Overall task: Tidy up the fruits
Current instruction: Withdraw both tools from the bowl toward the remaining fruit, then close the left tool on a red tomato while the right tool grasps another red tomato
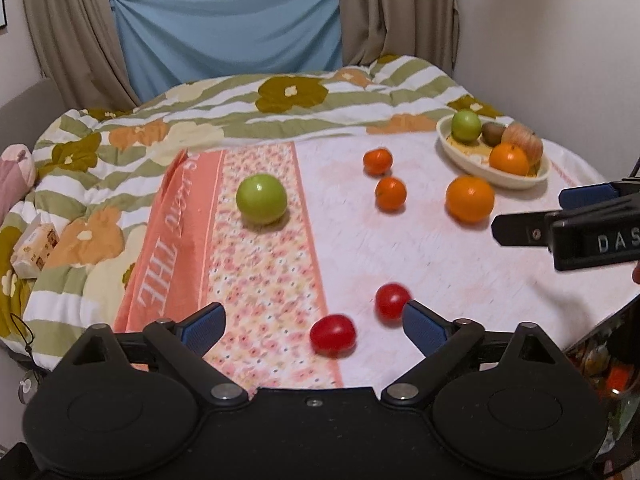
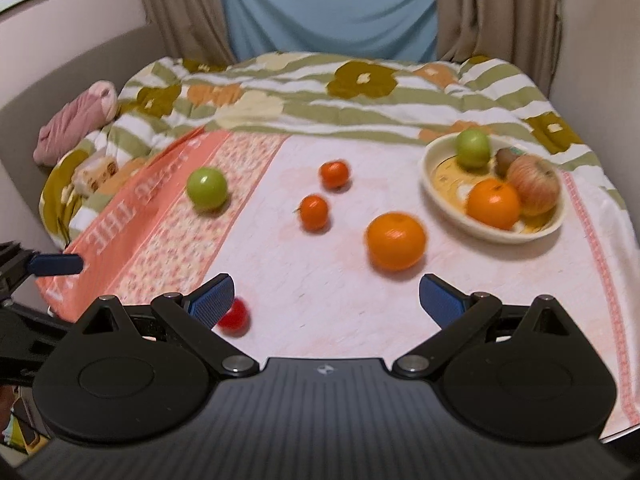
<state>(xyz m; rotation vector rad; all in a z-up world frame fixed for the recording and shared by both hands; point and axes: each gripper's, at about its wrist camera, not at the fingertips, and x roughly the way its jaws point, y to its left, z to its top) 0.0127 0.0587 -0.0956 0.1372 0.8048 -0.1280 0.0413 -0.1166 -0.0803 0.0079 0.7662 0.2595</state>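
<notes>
My left gripper [image 1: 314, 326] is open above the cloth, with a red tomato [image 1: 333, 335] lying between its fingers, untouched. A second red tomato [image 1: 392, 301] sits just beside the right pad. Farther off lie a green apple [image 1: 261, 199], two small tangerines [image 1: 377, 161] [image 1: 390, 193] and a large orange [image 1: 470, 199]. A cream plate [image 1: 524, 181] at the far right holds a green apple, a kiwi, a reddish apple and an orange. My right gripper [image 2: 326, 300] is open and empty, just short of the large orange [image 2: 396, 241]. One tomato [image 2: 236, 317] peeks from behind its left finger.
The fruits lie on a pink floral cloth [image 1: 400, 248] spread over a bed. A green striped flowered quilt [image 1: 240, 120] is bunched behind it. A tissue pack [image 1: 36, 250] and a pink bundle [image 1: 14, 174] lie at the left; curtains and walls close the back.
</notes>
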